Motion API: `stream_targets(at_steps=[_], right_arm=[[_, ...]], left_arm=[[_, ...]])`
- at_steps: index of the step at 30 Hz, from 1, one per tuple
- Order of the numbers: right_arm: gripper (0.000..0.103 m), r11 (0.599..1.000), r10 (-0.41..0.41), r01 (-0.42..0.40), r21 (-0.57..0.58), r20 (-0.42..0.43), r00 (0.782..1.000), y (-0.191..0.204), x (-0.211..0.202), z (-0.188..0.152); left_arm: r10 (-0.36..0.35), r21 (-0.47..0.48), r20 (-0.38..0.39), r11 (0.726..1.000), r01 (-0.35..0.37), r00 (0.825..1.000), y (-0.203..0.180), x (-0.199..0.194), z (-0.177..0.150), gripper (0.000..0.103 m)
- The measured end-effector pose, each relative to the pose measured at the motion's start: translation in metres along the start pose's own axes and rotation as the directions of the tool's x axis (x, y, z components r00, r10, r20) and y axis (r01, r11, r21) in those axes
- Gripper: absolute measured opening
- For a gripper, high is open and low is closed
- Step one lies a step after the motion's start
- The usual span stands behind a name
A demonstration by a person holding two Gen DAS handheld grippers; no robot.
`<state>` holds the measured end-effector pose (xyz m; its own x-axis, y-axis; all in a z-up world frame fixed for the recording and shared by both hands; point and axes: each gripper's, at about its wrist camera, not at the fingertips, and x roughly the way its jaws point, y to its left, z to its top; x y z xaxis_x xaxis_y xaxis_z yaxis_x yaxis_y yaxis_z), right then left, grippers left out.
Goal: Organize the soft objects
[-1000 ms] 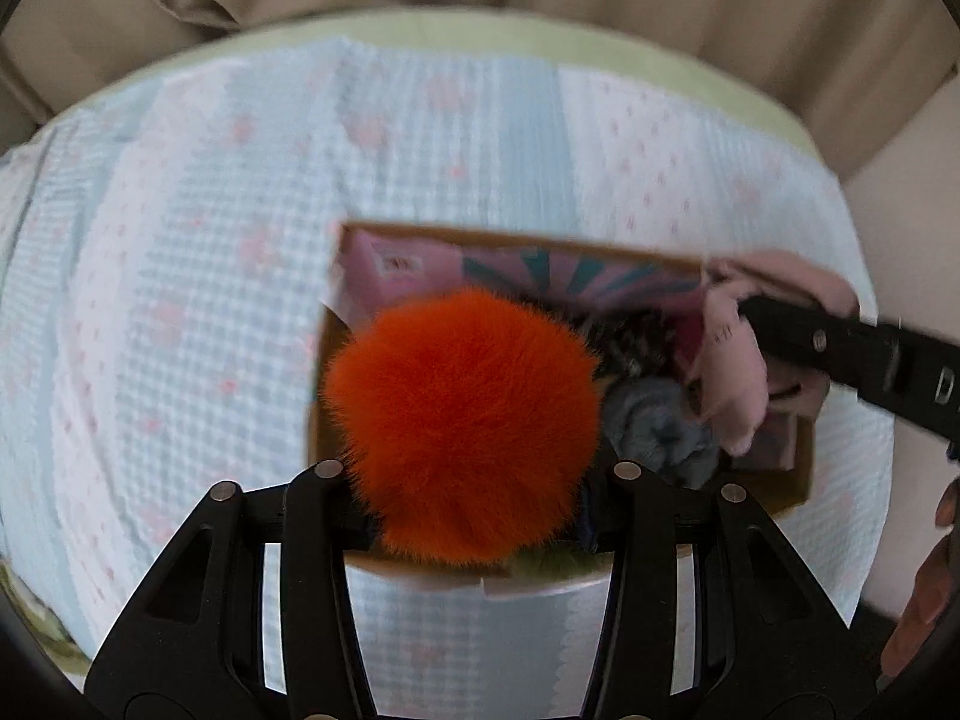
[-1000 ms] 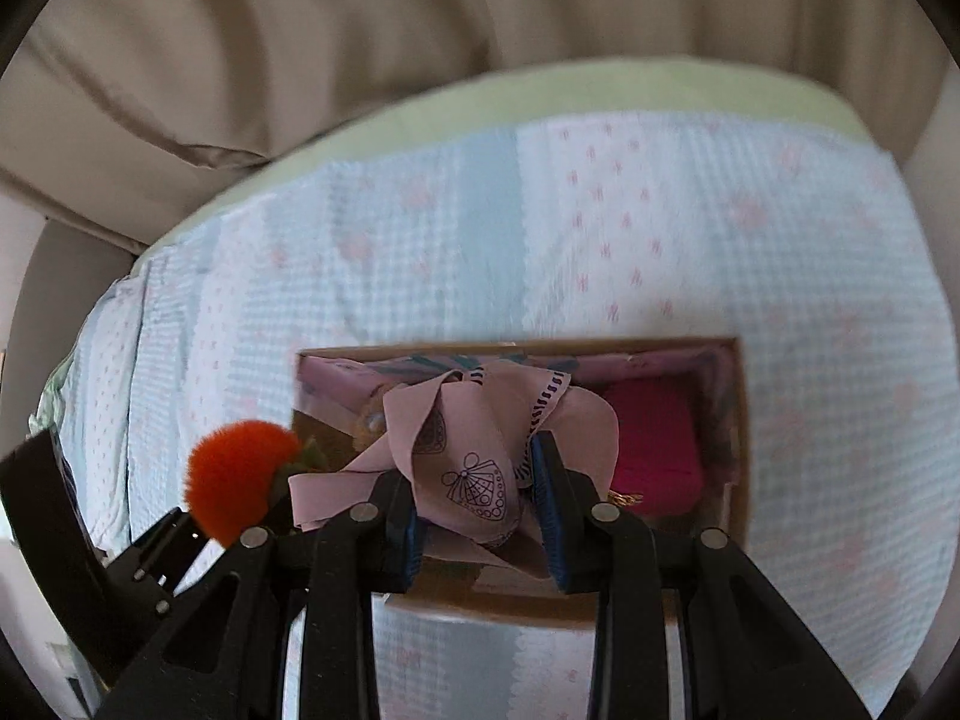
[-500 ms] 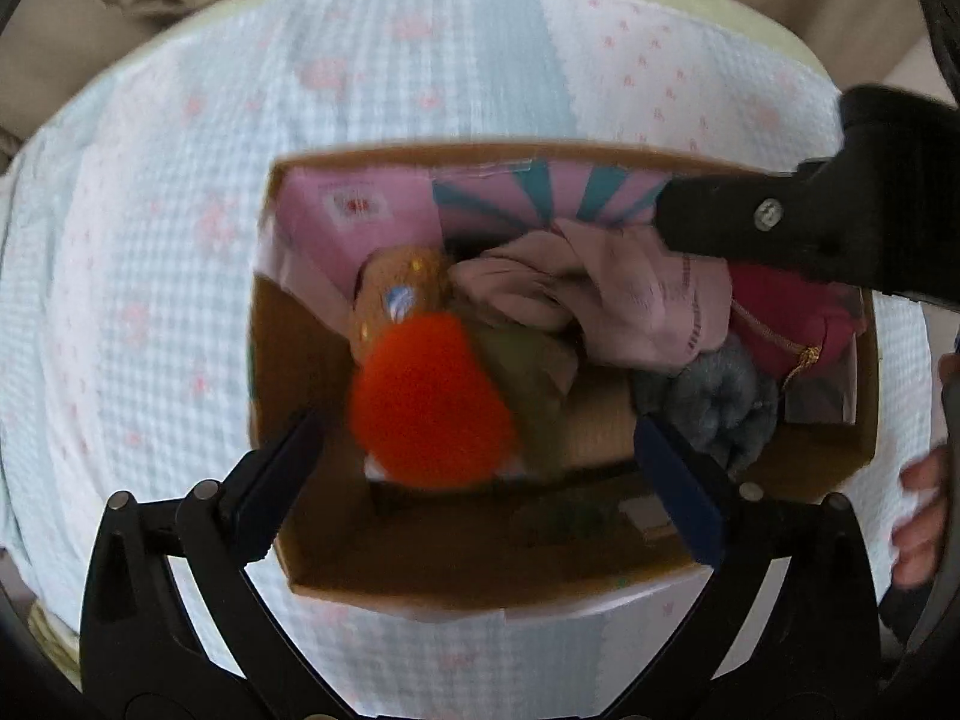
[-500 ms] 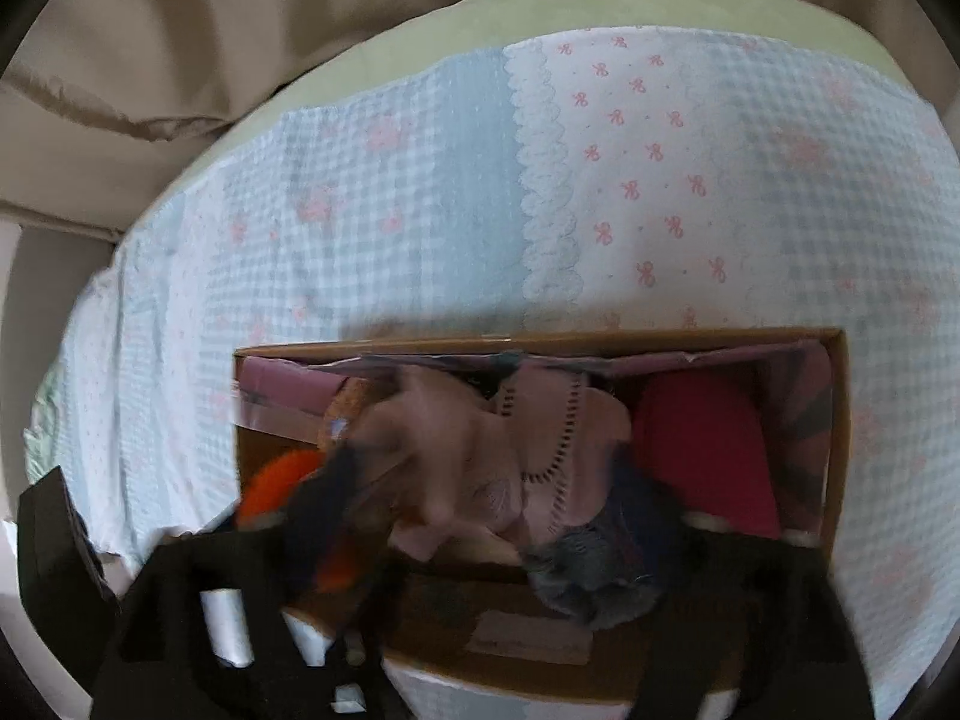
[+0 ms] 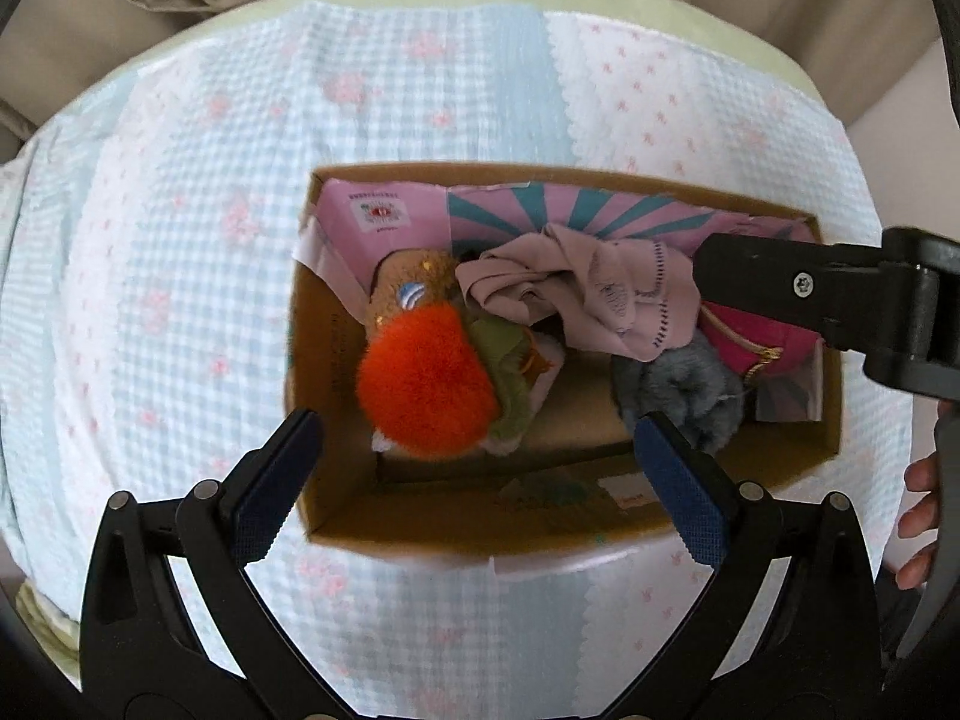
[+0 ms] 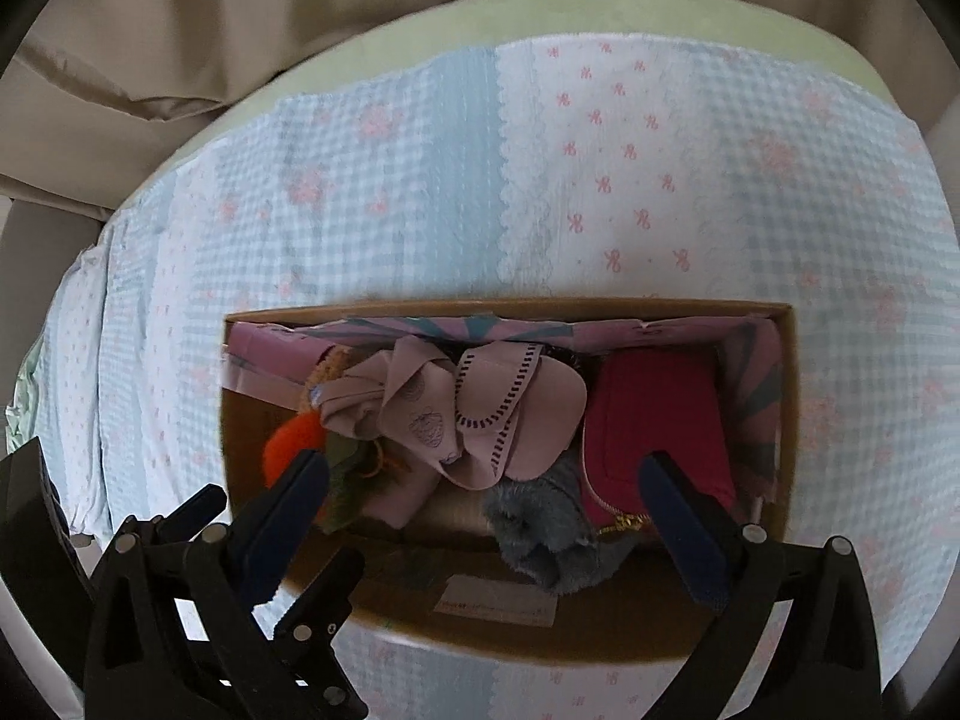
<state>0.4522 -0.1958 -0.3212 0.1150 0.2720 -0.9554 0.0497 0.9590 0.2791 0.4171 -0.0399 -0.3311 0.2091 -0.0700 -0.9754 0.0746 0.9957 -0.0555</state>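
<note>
Left wrist view shows the left gripper [image 5: 480, 462] spread wide and empty above the cardboard box [image 5: 456, 531], with the orange pompom [image 5: 427, 384] lying inside, just ahead of its left finger. Only this view shows the pompom whole; the right wrist view shows a sliver [image 6: 288, 447] behind a finger. Right gripper [image 6: 486, 501] is likewise spread and empty. Ahead of it, the crumpled mauve cloth [image 6: 480, 417] rests on the grey fleece [image 6: 549, 525], beside the magenta pouch [image 6: 654, 420].

Orange pompom [image 5: 427, 385], mauve scarf [image 5: 591, 294], grey plush [image 5: 684, 393], magenta pouch [image 6: 654, 426], blue-gingham quilt [image 5: 198, 240].
</note>
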Motion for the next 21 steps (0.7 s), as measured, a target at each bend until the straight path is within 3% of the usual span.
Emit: stream_targets(at_steps=[9, 12, 17, 21], right_arm=[[0.103, 1.000, 0.010, -0.007, -0.028, 0.095, 0.995, 0.011, -0.063, -0.018], [0.103, 0.998, -0.011, 0.019, -0.053, 0.155, 0.988, 0.014, -0.097, -0.032], [0.103, 0.995, -0.027, 0.054, -0.085, 0.293, 0.956, 0.017, -0.171, -0.069], [0.103, 0.989, -0.053, 0.103, -0.107, 0.394, 0.918, 0.021, -0.223, -0.103]], left_arm=[[0.009, 0.011, 0.094, 1.000, -0.010, 0.996, -0.015, -0.065, -0.004, 0.103], [0.008, -0.003, 0.141, 1.000, -0.008, 0.990, -0.021, -0.109, 0.000, 0.103], [-0.002, -0.026, 0.252, 1.000, 0.009, 0.968, -0.028, -0.177, -0.024, 0.103], [0.012, -0.003, 0.368, 1.000, -0.012, 0.930, -0.035, -0.235, -0.053, 0.103]])
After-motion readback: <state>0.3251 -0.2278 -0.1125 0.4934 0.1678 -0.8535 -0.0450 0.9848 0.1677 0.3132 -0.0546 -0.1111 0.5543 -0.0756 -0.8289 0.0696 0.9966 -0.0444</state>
